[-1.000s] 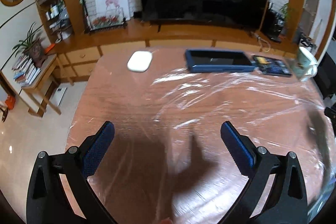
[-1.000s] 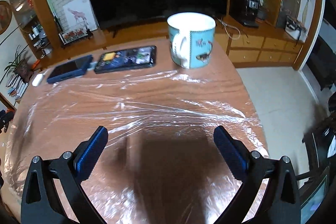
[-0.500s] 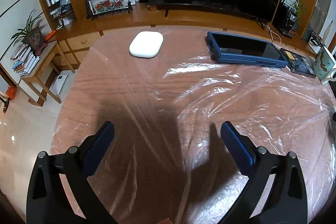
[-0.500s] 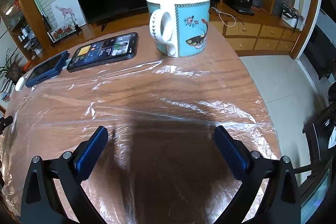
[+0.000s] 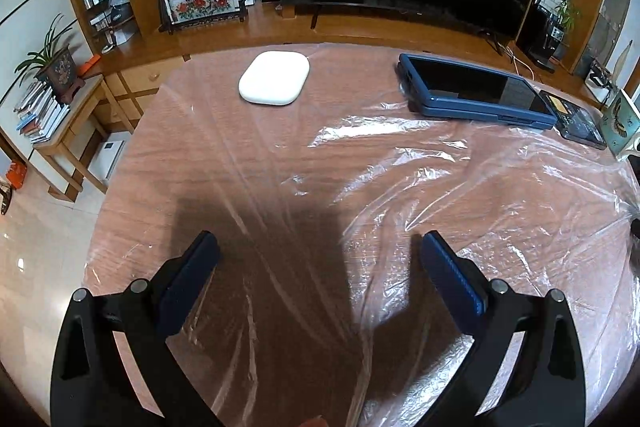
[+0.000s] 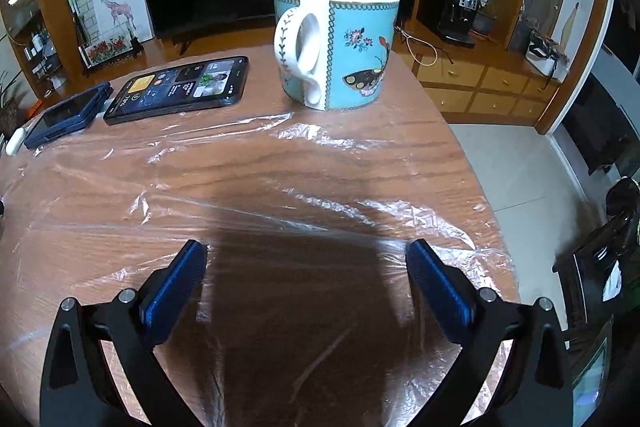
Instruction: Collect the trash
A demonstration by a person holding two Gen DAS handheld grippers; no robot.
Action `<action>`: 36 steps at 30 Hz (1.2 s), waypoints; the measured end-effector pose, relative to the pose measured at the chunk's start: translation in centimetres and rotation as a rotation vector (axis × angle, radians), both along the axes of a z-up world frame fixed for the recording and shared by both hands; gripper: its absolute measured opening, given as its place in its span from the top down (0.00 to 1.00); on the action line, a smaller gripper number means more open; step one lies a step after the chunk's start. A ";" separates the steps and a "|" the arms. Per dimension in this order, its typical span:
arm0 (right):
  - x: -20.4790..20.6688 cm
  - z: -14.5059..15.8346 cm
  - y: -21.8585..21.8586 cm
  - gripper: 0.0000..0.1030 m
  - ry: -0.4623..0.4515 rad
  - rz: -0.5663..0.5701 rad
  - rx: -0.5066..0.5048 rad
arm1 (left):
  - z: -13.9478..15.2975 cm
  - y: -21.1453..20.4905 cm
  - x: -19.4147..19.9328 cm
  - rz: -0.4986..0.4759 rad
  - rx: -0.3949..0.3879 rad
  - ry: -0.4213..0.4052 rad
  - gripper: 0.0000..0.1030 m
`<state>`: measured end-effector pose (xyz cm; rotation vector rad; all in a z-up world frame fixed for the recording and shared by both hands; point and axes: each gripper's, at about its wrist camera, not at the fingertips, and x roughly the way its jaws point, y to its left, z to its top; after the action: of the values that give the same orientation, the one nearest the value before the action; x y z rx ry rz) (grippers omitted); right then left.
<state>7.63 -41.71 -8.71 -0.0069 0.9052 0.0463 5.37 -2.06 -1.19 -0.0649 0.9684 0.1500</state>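
A large sheet of clear plastic film (image 5: 400,167) lies spread and wrinkled over the round wooden table (image 5: 192,115). It also shows in the right wrist view (image 6: 280,203). My left gripper (image 5: 316,247) is open and empty, low over the film near the table's left front. My right gripper (image 6: 306,253) is open and empty, low over the film near the table's right front edge.
On the far side stand a white case (image 5: 275,77), a blue-cased phone (image 5: 476,91), a lit phone (image 6: 180,89) and a turquoise mug (image 6: 336,43). The mug stands just beyond the film's edge. The table edge (image 6: 480,179) drops to the floor at right.
Both grippers have moved forward and lower over the table. The mug, phones and white case loom closer. Both stay open.
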 end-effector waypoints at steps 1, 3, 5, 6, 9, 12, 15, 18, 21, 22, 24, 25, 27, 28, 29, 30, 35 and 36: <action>0.0 0.0 0.0 0.03 0.000 0.000 -0.001 | 0.0 0.0 -0.1 -0.003 0.001 -0.010 0.01; 0.0 0.0 0.0 0.03 0.000 0.000 0.000 | 0.0 -0.1 -0.2 -0.003 0.000 -0.010 0.01; -0.1 0.0 0.0 0.03 0.000 -0.001 -0.002 | 0.0 0.1 -0.2 -0.004 -0.001 -0.010 0.01; -0.1 0.0 0.0 0.03 0.000 -0.001 -0.003 | 0.0 0.1 -0.1 -0.004 -0.001 -0.010 0.01; -0.1 0.0 0.0 0.03 0.000 -0.001 -0.003 | -0.1 0.1 -0.1 -0.004 -0.001 -0.010 0.01; -0.1 0.0 0.0 0.03 0.000 -0.001 -0.003 | 0.0 0.1 -0.1 -0.004 -0.001 -0.010 0.01; -0.1 0.0 0.1 0.03 0.000 -0.001 -0.003 | 0.0 0.1 -0.1 -0.004 -0.001 -0.010 0.01; -0.1 0.0 0.1 0.03 0.000 -0.001 -0.003 | 0.0 0.1 -0.1 -0.004 -0.001 -0.010 0.01; -0.1 0.0 0.1 0.03 0.000 -0.001 -0.003 | 0.0 0.1 -0.1 -0.004 -0.001 -0.010 0.01; -0.1 0.0 0.1 0.03 0.000 -0.001 -0.003 | 0.0 0.1 -0.1 -0.004 -0.002 -0.010 0.01; -0.1 0.0 0.1 0.03 0.000 -0.001 -0.003 | 0.0 0.1 -0.1 -0.004 -0.001 -0.010 0.01; -0.1 0.0 0.1 0.03 0.001 -0.001 -0.003 | 0.0 0.1 -0.2 -0.004 -0.001 -0.010 0.01; -0.1 0.0 0.1 0.03 0.000 -0.001 -0.003 | 0.0 0.1 -0.2 -0.004 -0.002 -0.010 0.01; -0.1 0.0 0.1 0.03 0.000 -0.001 -0.003 | 0.0 0.1 -0.2 -0.004 -0.001 -0.010 0.01; -0.1 0.0 0.1 0.03 0.001 -0.001 -0.003 | 0.0 0.1 -0.1 -0.004 -0.001 -0.010 0.01; -0.1 0.0 0.1 0.03 0.001 -0.001 -0.003 | 0.0 0.1 -0.1 -0.004 -0.002 -0.010 0.01; -0.1 0.0 0.1 0.03 0.001 -0.001 -0.003 | 0.0 0.1 -0.1 -0.004 -0.002 -0.010 0.01; -0.1 0.0 0.1 0.03 0.001 -0.001 -0.003 | 0.0 0.1 -0.1 -0.004 -0.001 -0.010 0.01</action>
<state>7.53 -41.63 -8.68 -0.0096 0.9057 0.0440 5.25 -1.94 -1.21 -0.0651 0.9589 0.1453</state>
